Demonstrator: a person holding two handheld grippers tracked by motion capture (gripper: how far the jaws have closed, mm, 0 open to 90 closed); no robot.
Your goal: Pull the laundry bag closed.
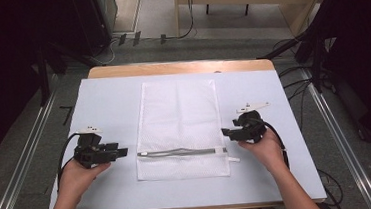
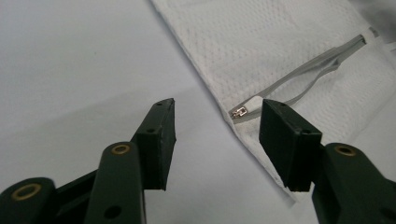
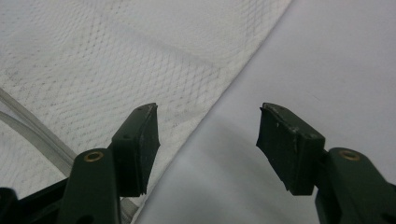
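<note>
A white mesh laundry bag (image 1: 179, 120) lies flat in the middle of the white table cover (image 1: 108, 98). A grey zipper (image 1: 182, 152) runs across its near end, partly parted, with its metal slider (image 2: 239, 112) at the bag's left edge. My left gripper (image 1: 123, 152) hovers open just left of the bag, its jaws empty and aimed at the slider end. My right gripper (image 1: 225, 131) is open at the bag's right edge (image 3: 224, 88), nothing between its jaws. The bag's mesh (image 3: 116, 60) lies beneath the right gripper's left jaw.
The wooden table edge (image 1: 180, 67) shows at the far side. Black stands and cables (image 1: 316, 64) flank the table on the floor. Bare cover stretches left and right of the bag.
</note>
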